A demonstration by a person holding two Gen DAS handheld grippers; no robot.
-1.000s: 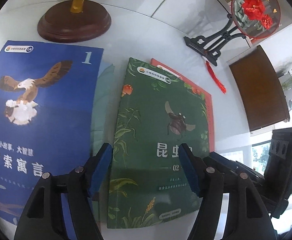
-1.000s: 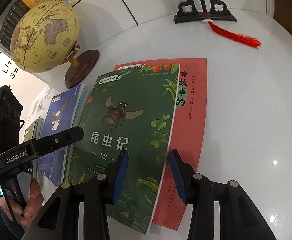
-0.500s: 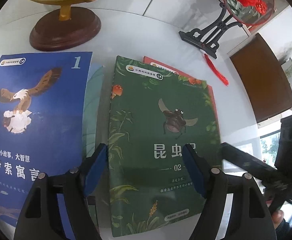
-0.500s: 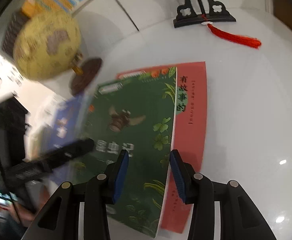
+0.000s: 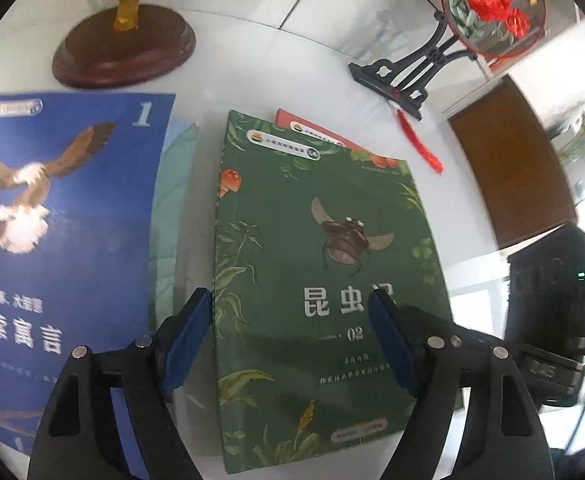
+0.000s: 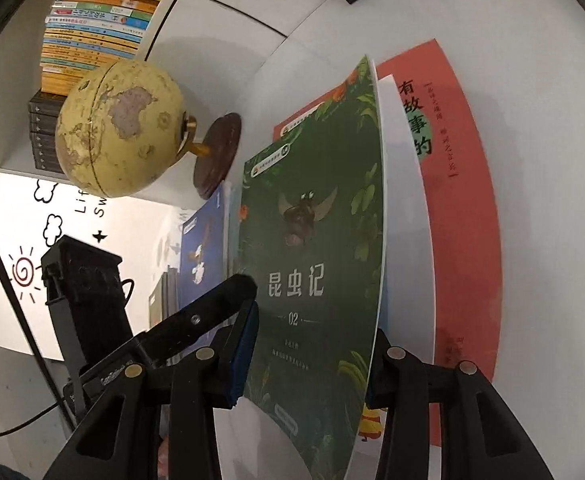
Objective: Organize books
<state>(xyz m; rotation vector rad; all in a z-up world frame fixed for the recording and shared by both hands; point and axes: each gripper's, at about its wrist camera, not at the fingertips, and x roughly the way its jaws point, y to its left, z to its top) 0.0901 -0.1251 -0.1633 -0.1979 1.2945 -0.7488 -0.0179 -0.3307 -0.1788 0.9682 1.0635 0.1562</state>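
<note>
A green beetle-cover book (image 5: pixel 324 240) lies partly over a red book (image 5: pixel 282 117) on the white table (image 5: pixel 252 60). My left gripper (image 5: pixel 288 340) hovers over the green book's lower half. Its jaws are opening and its pads touch nothing. In the right wrist view the green book (image 6: pixel 316 272) is tilted, its right edge raised off the red book (image 6: pixel 464 240) so its white pages show. My right gripper (image 6: pixel 310 360) is open astride that edge, one finger over the cover and the other hidden beneath it. A blue eagle book (image 5: pixel 72 200) lies to the left.
A teal book (image 5: pixel 168 208) peeks out from under the blue one. A globe (image 6: pixel 120 128) on a wooden base (image 5: pixel 124 48) stands behind the books. An embroidered fan (image 5: pixel 492 4) on a black stand with a red tassel (image 5: pixel 420 148) stands at back right. Shelved books (image 6: pixel 92 20) fill the wall.
My right gripper has rolled and sunk, its far finger now under the green book's right edge, which has lifted off the red book. My left gripper's jaws have widened.
</note>
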